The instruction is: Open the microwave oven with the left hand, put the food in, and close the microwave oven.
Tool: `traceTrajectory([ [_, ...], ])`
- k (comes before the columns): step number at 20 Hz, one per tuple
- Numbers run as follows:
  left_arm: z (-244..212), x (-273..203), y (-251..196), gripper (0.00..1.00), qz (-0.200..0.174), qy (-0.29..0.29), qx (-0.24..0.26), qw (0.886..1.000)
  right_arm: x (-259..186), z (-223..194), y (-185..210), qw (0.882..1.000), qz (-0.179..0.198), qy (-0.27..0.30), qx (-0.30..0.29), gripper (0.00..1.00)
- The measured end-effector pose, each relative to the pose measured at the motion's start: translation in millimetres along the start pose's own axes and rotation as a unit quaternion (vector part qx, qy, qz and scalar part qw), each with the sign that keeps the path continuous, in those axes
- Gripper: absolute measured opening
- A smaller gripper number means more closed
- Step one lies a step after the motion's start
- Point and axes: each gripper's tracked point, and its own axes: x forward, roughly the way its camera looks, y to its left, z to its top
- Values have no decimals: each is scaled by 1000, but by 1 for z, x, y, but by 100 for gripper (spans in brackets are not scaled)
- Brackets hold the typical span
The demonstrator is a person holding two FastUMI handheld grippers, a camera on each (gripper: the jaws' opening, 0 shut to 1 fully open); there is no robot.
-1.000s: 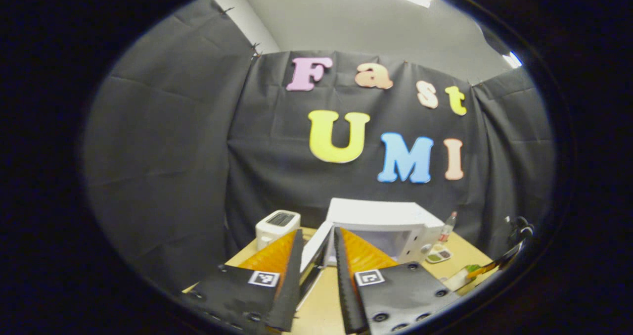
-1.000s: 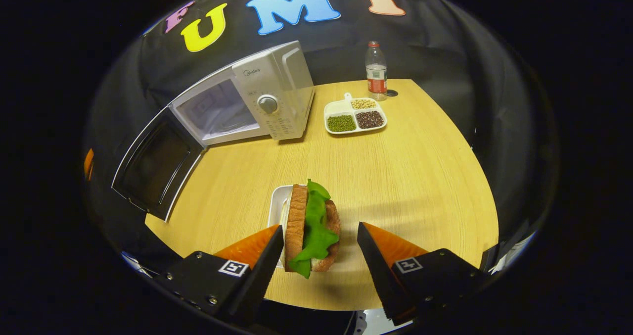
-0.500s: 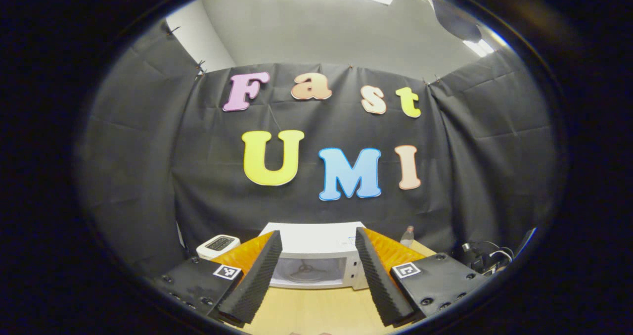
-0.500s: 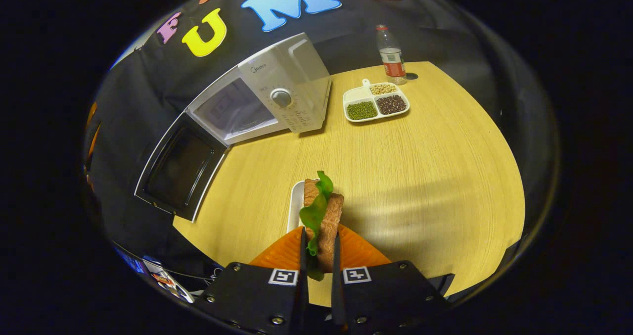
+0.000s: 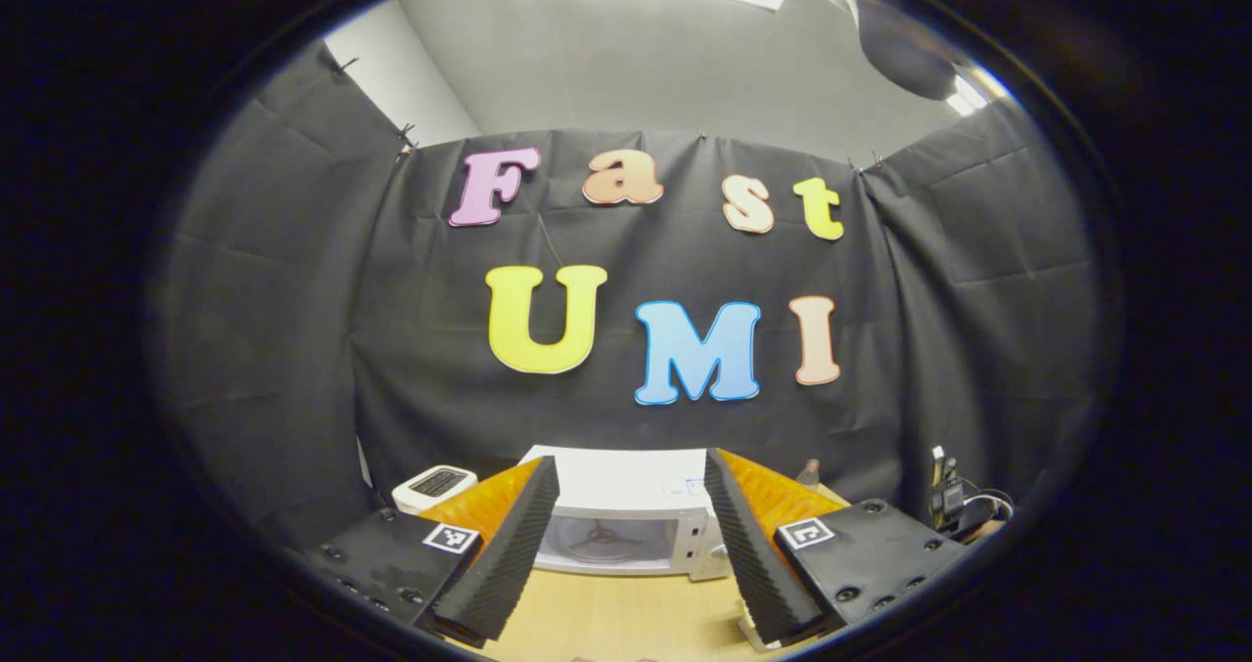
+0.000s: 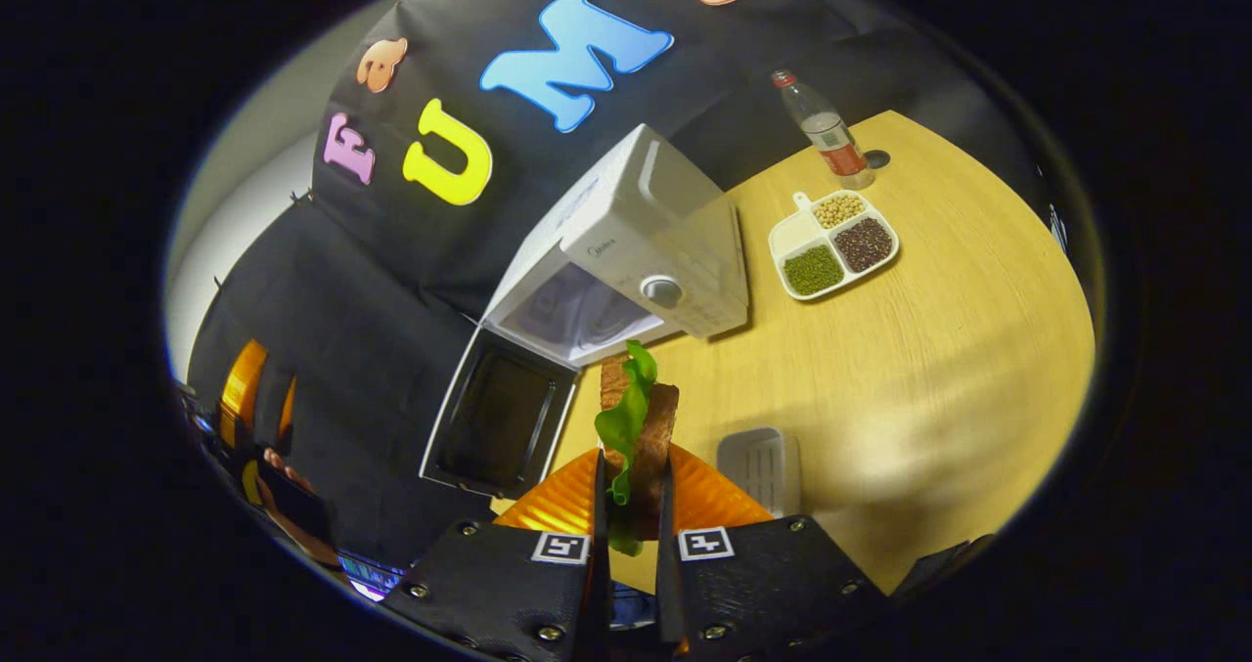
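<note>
The right hand-held gripper [image 6: 631, 506] is clamped on the sandwich [image 6: 638, 425], both fingers pressing its bread slices from either side, with green lettuce [image 6: 626, 418] sticking out between them. The sandwich is lifted clear of the wooden surface [image 6: 929, 349]. Just to the right of this gripper and below it, a small white tray [image 6: 763, 466] lies on the surface. Beyond the sandwich stands the white microwave oven [image 6: 646, 242], its cavity exposed and its door [image 6: 499, 418] swung wide to the gripper's left. Farther ahead and to the right sit a divided dish of beans [image 6: 833, 243] and a plastic bottle [image 6: 825, 129], close to each other.

The left hand-held gripper [image 5: 631, 554] has its fingers apart and holds nothing. Straight ahead between the fingers is the microwave oven [image 5: 626, 515], with the turntable ring visible inside its cavity. To the left of that gripper's left finger a white toaster [image 5: 433, 486] stands on the surface [image 5: 626, 618]. In the right gripper view, the left hand-held gripper [image 6: 252, 418] appears at the far left edge, with a hand [image 6: 284, 476] on it.
</note>
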Motion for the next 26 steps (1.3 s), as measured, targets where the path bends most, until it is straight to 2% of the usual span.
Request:
traceTrajectory([
  [4, -7, 16, 40, 95, -31, 7, 5, 999, 36, 7, 54, 994, 53, -55, 75, 18],
  [6, -10, 24, 62, 93, -51, 12, 4, 999, 64, 6, 73, 988, 67, -79, 110, 18],
  [7, -10, 26, 76, 98, -58, 12, 5, 998, 80, 5, 79, 986, 72, -91, 123, 18],
  [8, -9, 29, 90, 94, -65, 10, 8, 998, 95, 3, 86, 983, 75, -98, 133, 18],
  [10, -8, 33, 118, 97, -73, 7, 12, 997, 128, 3, 96, 979, 81, -112, 149, 18],
  [14, -4, 34, 161, 95, -78, 4, -3, 997, 190, 11, 101, 969, 77, -135, 193, 18],
  [17, -7, 31, 188, 96, -69, 6, -11, 998, 235, 14, 87, 960, 61, -149, 228, 18],
  [23, -33, 26, 234, 96, -41, 32, -10, 999, 307, 37, 52, 932, 20, -222, 286, 18],
  [26, -44, 23, 249, 96, -29, 53, -8, 998, 342, 48, 41, 912, 4, -265, 314, 19],
])
